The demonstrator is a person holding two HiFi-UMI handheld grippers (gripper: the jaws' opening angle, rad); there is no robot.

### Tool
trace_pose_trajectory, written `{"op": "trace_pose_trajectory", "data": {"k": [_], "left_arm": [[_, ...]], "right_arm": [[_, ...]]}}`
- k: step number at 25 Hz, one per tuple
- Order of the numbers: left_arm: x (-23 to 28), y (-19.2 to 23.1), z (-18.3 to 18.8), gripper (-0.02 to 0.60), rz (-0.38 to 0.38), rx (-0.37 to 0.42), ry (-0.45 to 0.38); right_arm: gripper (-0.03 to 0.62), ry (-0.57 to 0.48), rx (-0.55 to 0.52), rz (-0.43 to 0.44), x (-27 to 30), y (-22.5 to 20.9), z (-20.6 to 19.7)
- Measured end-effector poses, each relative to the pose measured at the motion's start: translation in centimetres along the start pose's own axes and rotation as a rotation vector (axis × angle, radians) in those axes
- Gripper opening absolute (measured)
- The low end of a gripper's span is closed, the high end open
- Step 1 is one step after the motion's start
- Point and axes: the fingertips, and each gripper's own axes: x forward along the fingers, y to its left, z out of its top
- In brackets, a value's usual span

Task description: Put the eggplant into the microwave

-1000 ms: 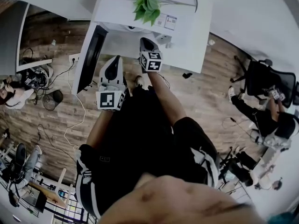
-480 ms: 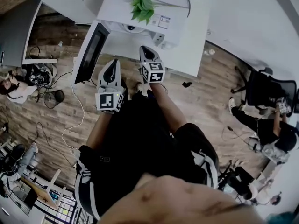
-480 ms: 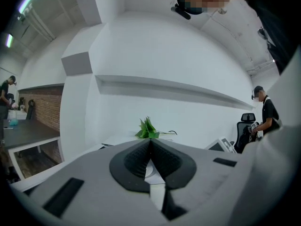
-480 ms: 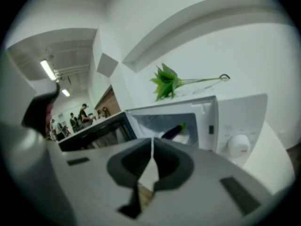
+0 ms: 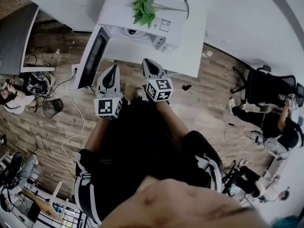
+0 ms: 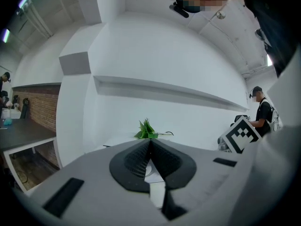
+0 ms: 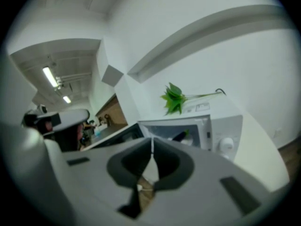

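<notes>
The white microwave [image 7: 221,126] stands on a white table [image 5: 190,46] with its door [image 5: 92,56] swung wide to the left. A dark eggplant [image 7: 181,136] with a green stem lies inside the cavity. My right gripper [image 7: 151,147] is shut and empty, held in the air in front of the opening; in the head view the right gripper [image 5: 147,61] hangs over the table's near edge. My left gripper [image 5: 114,68] is beside it, near the door, and the left gripper [image 6: 150,142] is also shut on nothing.
A green plant [image 5: 145,8] lies on top of the microwave. A grey counter [image 5: 14,37] is at the far left. Cables [image 5: 71,127] trail over the wooden floor. A person sits by an office chair [image 5: 266,87] at the right, another person [image 5: 14,96] at the left.
Both grippers have drawn back from the microwave toward me and risen, the right one much more. Both stay shut throughout.
</notes>
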Motion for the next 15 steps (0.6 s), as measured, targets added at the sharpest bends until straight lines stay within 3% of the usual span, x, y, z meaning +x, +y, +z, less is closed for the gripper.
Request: {"op": "trace_pose_trajectory", "data": {"k": [5, 10, 15], "left_arm": [[-1.3, 1.5, 1.3, 0.032, -0.04, -0.031, -0.023], [-1.9, 2.3, 1.6, 0.032, -0.076, 0.011, -0.028], [-2.3, 2.5, 1.2, 0.032, -0.099, -0.012, -0.026]], "right_arm": [[0.037, -0.005, -0.025, -0.02, -1.3, 2.0, 0.5], [0.037, -0.012, -0.055, -0.03, -2.1, 4.2, 0.7], [0.037, -0.014, -0.064, -0.025, -2.5, 6.2, 0.5]]}}
